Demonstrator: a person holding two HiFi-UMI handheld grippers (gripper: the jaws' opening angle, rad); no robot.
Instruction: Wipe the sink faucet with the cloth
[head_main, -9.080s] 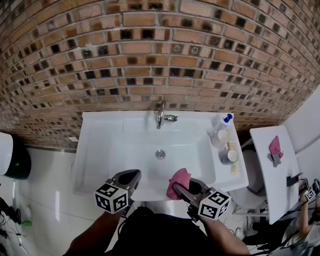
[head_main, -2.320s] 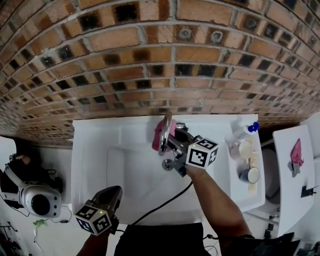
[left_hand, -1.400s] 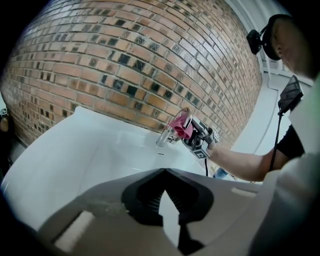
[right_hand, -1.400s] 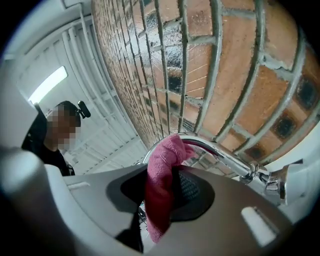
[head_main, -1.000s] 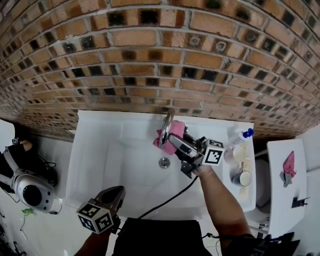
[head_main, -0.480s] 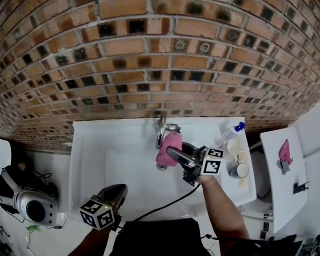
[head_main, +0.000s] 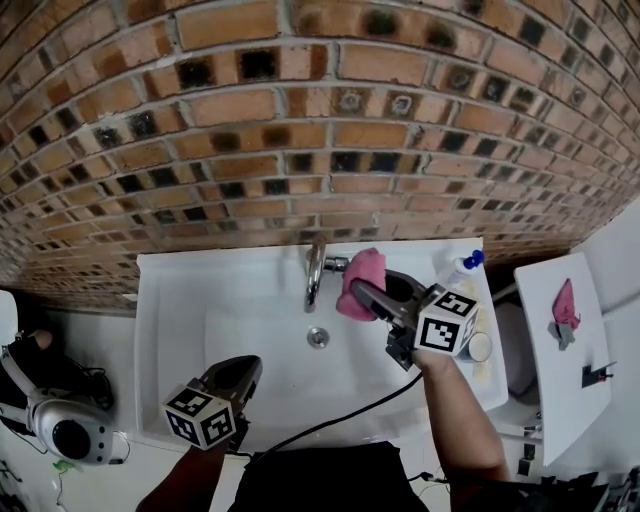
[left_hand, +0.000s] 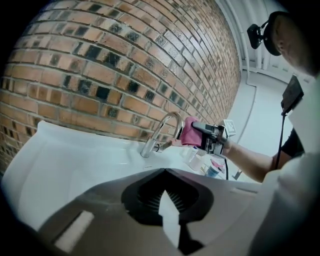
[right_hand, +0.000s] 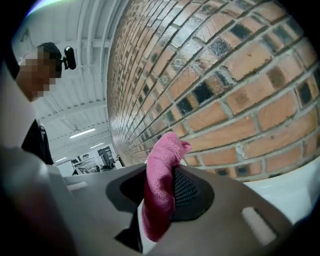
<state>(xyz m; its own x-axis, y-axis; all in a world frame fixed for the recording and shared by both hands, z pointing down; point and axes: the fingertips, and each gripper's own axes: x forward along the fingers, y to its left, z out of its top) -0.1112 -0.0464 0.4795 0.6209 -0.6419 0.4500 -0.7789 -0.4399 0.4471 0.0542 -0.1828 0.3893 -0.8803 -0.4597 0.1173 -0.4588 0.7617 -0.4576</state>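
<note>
The chrome faucet (head_main: 314, 272) stands at the back of the white sink (head_main: 190, 300), its handle (head_main: 337, 264) pointing right. My right gripper (head_main: 372, 292) is shut on a pink cloth (head_main: 360, 282) and holds it just right of the faucet, at the handle. Whether the cloth touches the metal I cannot tell. The left gripper view shows the cloth (left_hand: 189, 134) beside the curved spout (left_hand: 165, 127). In the right gripper view the cloth (right_hand: 161, 185) hangs from the jaws before the brick wall. My left gripper (head_main: 240, 372) is shut and empty over the sink's front edge.
A drain (head_main: 317, 337) lies in the basin. A spray bottle (head_main: 456, 268) and cups (head_main: 479, 345) crowd the sink's right ledge. A white side table (head_main: 560, 360) with a pink item (head_main: 563, 300) stands to the right. A headset (head_main: 60, 430) lies on the floor at left.
My right gripper has carried the cloth from under the spout up and right to the handle side of the faucet. The left gripper has hardly moved.
</note>
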